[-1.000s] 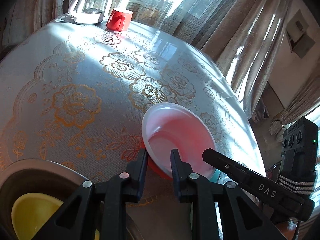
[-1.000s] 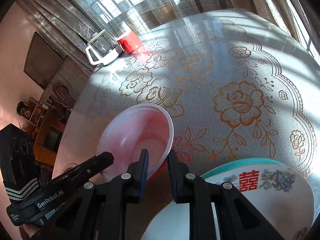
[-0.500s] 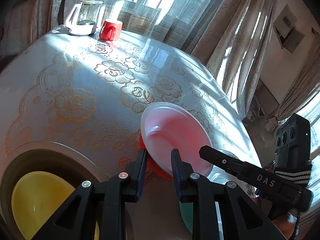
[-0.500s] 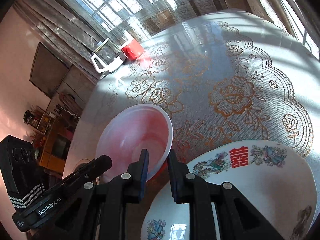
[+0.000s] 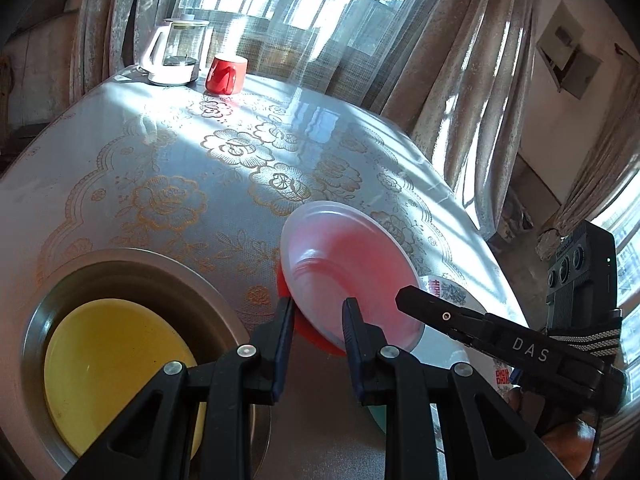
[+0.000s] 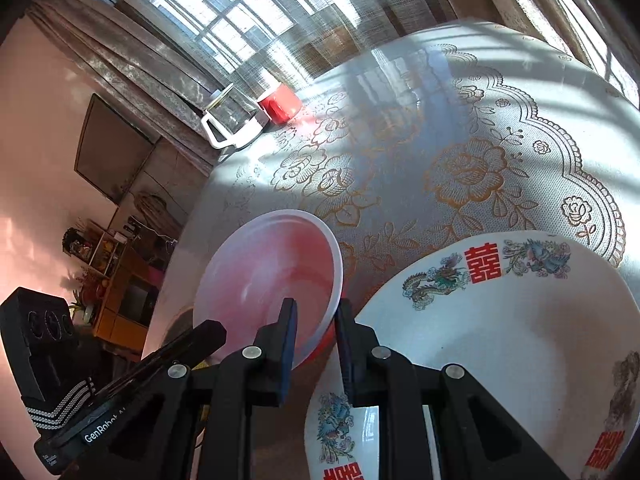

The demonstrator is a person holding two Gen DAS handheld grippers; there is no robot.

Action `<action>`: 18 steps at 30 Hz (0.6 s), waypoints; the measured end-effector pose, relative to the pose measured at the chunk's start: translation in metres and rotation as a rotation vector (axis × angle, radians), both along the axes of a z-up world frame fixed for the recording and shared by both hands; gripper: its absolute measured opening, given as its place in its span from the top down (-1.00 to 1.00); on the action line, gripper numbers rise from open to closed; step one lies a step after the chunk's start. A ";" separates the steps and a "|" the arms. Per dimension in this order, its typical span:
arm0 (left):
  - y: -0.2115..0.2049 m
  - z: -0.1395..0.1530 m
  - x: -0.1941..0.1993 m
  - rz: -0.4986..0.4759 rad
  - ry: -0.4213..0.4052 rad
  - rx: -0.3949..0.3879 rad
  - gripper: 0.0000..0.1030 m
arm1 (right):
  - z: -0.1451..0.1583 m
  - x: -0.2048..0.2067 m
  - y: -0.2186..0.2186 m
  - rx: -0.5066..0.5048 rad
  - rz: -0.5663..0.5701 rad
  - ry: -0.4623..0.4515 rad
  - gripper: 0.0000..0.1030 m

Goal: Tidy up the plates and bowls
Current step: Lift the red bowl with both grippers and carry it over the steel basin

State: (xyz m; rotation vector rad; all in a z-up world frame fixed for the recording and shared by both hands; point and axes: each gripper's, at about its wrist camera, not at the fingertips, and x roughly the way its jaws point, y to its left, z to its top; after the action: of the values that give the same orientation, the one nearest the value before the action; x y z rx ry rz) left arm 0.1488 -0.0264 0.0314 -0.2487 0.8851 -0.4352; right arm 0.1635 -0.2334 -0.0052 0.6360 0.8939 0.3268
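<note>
Sunlight through sheer curtains falls on a round bench [image 5: 168, 168] covered with a white cloth printed with gold roses. Both hand-held grippers grasp one red bowl [image 5: 348, 276] with a pale inside, lifted clear of the cloth and tilted.

From the left wrist view, the left hand-held gripper [image 5: 319, 312] is clenched on the bowl's near rim, one finger outside the wall and one inside. Coming in from the right, the right hand-held gripper [image 5: 404, 296] reaches the bowl's right edge. From the right wrist view, that right hand-held gripper [image 6: 315, 316] pinches the bowl's [image 6: 272, 276] near right rim in the same way, and the left hand-held gripper [image 6: 208, 330] comes in from the lower left.

Near and left of the bowl in the left view sits a metal basin [image 5: 160, 276] with a yellow plate [image 5: 116, 364] lying flat inside it. Near and right of the bowl lies a large white plate [image 6: 500, 344] with red characters and dragon and bird patterns around its rim; the bowl's right edge hangs above this plate's left side, and only a sliver of it [image 5: 452, 292] shows in the left view.

At the far left edge of the bench stand a glass kettle [image 5: 176, 52] with a white handle and, just beside it, a red mug [image 5: 226, 74].
</note>
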 end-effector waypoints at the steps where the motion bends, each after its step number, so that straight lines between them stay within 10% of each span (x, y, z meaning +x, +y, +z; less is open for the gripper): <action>1: 0.000 0.000 -0.002 0.000 0.000 0.000 0.54 | 0.000 -0.002 0.000 0.004 0.000 -0.001 0.62; 18: 0.004 0.013 -0.040 -0.028 -0.053 0.016 0.54 | 0.002 -0.032 0.004 0.027 -0.004 -0.029 0.62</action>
State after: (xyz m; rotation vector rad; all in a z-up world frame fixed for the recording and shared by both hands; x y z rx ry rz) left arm 0.1090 -0.0220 0.0442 -0.2095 0.8410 -0.4586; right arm 0.1313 -0.2298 -0.0027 0.6564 0.8619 0.3444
